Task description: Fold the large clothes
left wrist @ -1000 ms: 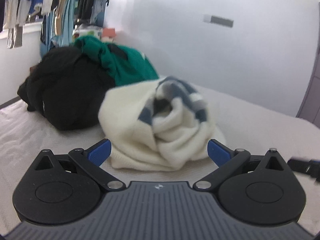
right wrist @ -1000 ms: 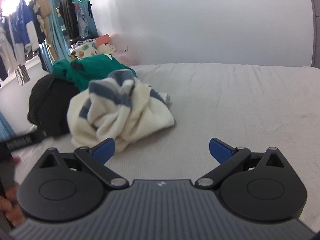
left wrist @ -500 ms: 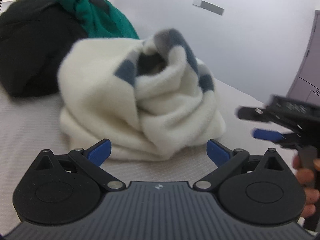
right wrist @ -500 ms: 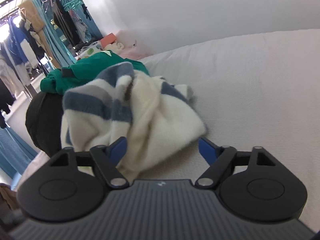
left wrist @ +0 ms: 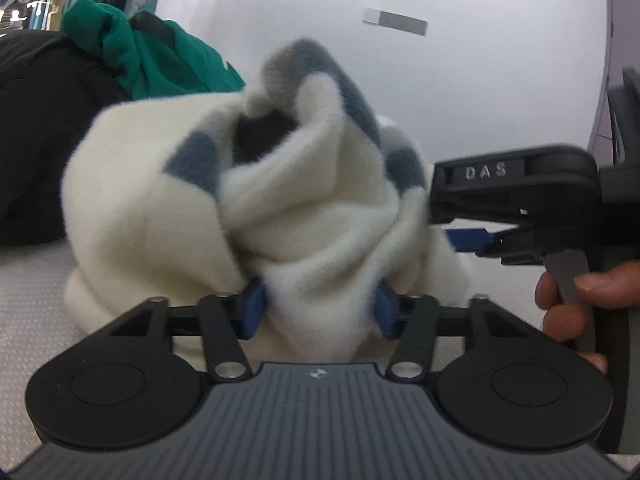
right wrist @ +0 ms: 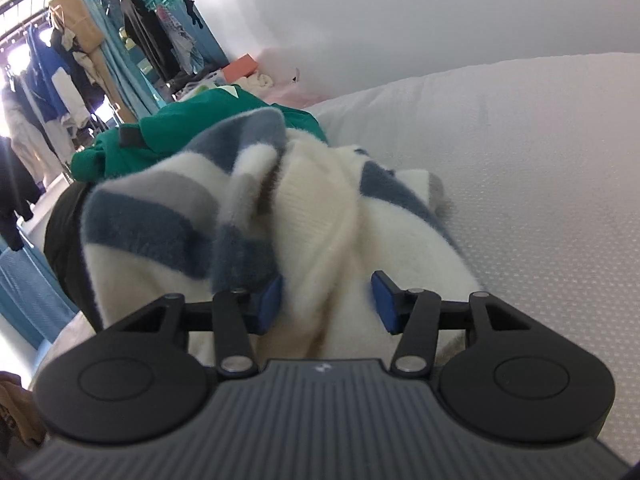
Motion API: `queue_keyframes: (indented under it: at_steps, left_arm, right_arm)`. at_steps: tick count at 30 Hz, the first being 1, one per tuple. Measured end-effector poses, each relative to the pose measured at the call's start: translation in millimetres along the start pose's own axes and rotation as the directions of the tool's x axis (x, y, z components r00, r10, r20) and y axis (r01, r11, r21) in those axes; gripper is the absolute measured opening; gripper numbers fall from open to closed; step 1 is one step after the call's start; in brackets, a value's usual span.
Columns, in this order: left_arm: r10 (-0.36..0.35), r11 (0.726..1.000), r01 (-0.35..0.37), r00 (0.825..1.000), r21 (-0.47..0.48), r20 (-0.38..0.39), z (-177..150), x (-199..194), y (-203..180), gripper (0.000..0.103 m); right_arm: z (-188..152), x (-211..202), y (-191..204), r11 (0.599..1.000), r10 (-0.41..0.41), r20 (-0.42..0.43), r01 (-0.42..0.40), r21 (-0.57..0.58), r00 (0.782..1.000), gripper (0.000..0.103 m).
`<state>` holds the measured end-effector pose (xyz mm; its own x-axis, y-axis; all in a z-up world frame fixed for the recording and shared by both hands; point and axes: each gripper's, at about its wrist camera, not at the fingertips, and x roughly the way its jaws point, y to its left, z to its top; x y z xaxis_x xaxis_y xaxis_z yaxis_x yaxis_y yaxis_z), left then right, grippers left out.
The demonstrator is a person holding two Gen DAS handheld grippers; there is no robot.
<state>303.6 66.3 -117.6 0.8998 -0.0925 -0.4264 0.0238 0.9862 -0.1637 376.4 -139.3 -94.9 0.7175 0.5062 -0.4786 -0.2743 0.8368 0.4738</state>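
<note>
Tools (left wrist: pixel 316 310) (right wrist: pixel 327 302) half-closed, pinching cream sweater (left wrist: pixel 304 216)

Fluffy cream-and-blue fleece sweater (left wrist: pixel 304 216), dimpled matt grey bedcover (right wrist: pixel 540 168), matt black plastic left hand-held gripper (left wrist: pixel 318 310).

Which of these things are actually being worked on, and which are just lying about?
In use:
fluffy cream sweater with blue-grey stripes
left gripper
right gripper

Lying about:
crumpled green garment
bundled black garment
hanging clothes
</note>
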Motion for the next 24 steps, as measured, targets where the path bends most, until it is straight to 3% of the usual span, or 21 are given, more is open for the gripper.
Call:
queue_keyframes:
  at_steps: [1,5,8,13,20,24]
  left_arm:
    - [-0.005,1.0,0.005,1.0,-0.017,0.004,0.3,-1.4,2.6,0.05]
    - [-0.02,0.998,0.022,0.999,-0.066,0.032,1.8,-14.2,15.6,0.038]
    - [-0.027,0.991,0.036,0.997,-0.127,0.073,3.4,-26.0,27.4,0.032]
    - [-0.047,0.975,0.066,0.995,-0.214,0.092,3.0,-45.1,45.6,0.028]
    - [-0.098,0.931,0.129,0.99,-0.341,0.106,-0.7,-106.0,63.4,0.024]
    - [-0.093,0.91,0.157,0.979,-0.384,0.181,3.4,-149.2,75.2,0.022]
  right_arm:
    - [-2.0,-0.6,-1.1,1.0,0.01,0.01,-0.01,0.006,1.0,0.051]
    - [-7.1,-10.3,-3.6,0.999,0.048,-0.005,-0.048,0.026,0.999,0.027]
    - [-4.4,-21.7,5.4,0.998,0.054,0.004,-0.054,-0.015,0.999,0.02]
    - [-7.5,-47.5,22.9,0.991,0.027,0.04,-0.022,-0.134,0.999,0.017]
    - [-24.6,-94.9,22.2,0.982,-0.035,0.048,0.043,-0.186,0.998,0.016]
    - [-24.8,-125.2,21.3,0.978,-0.073,0.068,0.085,-0.188,0.995,0.016]
